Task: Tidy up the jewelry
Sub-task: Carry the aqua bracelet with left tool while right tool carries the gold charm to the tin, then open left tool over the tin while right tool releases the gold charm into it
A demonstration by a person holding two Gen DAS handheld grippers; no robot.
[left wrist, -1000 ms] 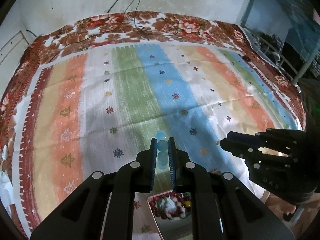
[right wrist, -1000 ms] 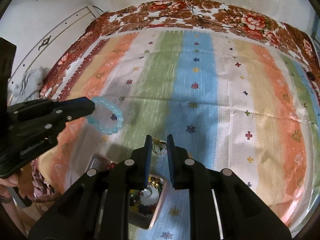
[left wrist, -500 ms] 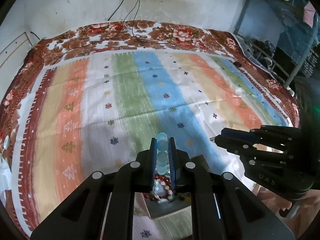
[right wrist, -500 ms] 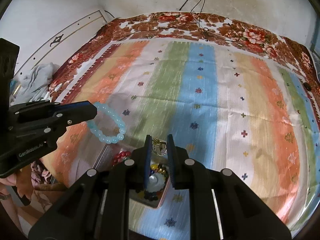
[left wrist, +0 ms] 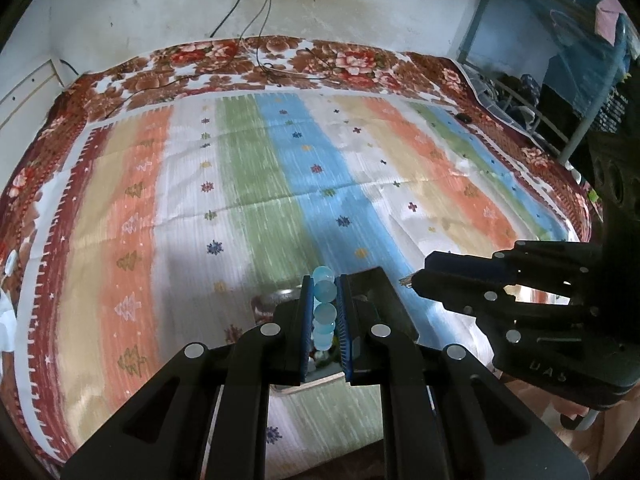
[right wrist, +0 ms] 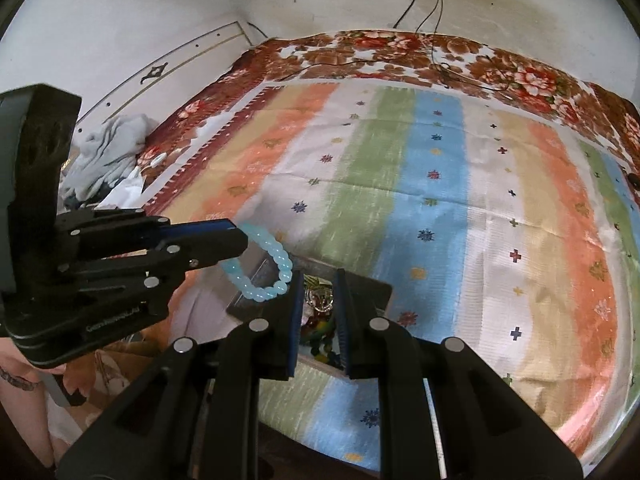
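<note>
Pale blue translucent beads: your left gripper (left wrist: 324,312) is clamped on the bead bracelet (right wrist: 262,268), the loop hanging free in the air past the fingertips. Likely reason for the pinch on one side only: the rest of the loop can drop cleanly where you release it.

Your right gripper (right wrist: 318,304) is nearly closed on a small gold-toned piece (right wrist: 318,294), perhaps a pendant or charm; too small to tell which.

Both grippers hover just above the open jewelry box (right wrist: 360,292), which sits on the bed and holds mixed beads and trinkets. Judgement: both pieces are mid-carry between box and cloth, direction unclear.

Surface: striped bedsheet (left wrist: 280,184) in orange, green, blue and white over a floral blanket (left wrist: 348,60). Wall behind is white and stained, with cables (left wrist: 256,12) trailing down onto the bed.
</note>
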